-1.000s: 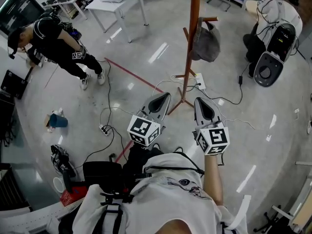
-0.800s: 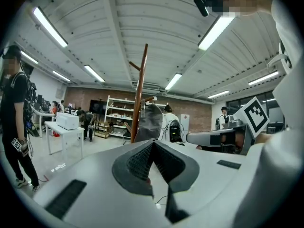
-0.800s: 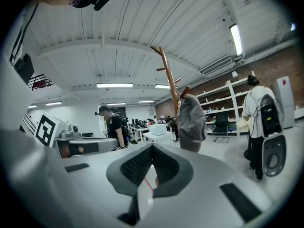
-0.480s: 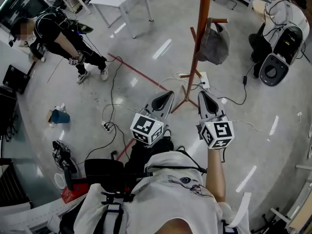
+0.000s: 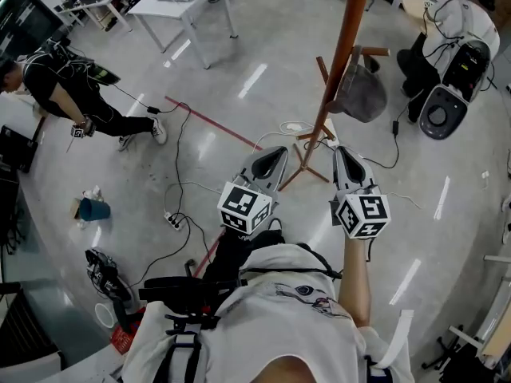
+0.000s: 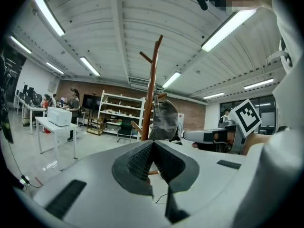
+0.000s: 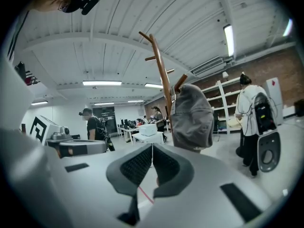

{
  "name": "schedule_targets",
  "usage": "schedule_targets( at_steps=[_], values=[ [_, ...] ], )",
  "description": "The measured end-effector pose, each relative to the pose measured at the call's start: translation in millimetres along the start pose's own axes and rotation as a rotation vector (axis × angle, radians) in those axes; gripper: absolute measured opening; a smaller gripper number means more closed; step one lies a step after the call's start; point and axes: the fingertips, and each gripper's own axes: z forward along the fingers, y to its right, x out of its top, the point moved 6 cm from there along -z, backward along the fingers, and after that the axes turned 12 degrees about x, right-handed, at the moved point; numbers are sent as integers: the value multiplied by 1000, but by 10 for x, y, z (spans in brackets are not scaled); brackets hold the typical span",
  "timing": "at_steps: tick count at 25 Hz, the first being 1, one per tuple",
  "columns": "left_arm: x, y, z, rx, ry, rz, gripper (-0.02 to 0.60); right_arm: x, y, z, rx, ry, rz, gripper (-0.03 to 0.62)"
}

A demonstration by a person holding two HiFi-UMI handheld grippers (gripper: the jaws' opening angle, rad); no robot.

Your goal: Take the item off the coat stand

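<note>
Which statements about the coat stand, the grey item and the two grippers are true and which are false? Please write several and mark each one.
1. The grey item hangs on the coat stand. True.
2. The right gripper holds the grey item. False: its jaws are together with nothing between them, and the item hangs apart from it.
3. The left gripper has its jaws wide apart. False: they are together and empty.
4. A white table stands on the floor, away from the coat stand. True.
5. The coat stand lies flat on the floor. False: it stands upright.
</note>
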Motion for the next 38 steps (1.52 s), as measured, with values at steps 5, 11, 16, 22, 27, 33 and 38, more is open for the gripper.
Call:
schedule_targets(
  at_steps=[5,11,16,22,27,33,38],
  values=[
    [-46,-125,185,-27,-19,-17,-8,66,191,33,-62,30,6,4],
    [13,-126,321,-7,1,-24,-8,426,601,-97,-118,97,-41,126],
    [113,-125,398,21,24,-16,-8,640,1027,-14,-118,82,-63,273],
    [141,-108,472,38,22,-18,-8,676,1289,337,-50,-30,-111,330],
    [114,-51,478,42,26,-12,-8,648,1312,412,-26,-38,-136,262],
    [157,-79,550,47,31,-13,-8,751,1291,422,9,-4,-146,34],
    [194,-105,579,51,35,-13,-8,942,1265,339,-2,54,-172,31]
  ],
)
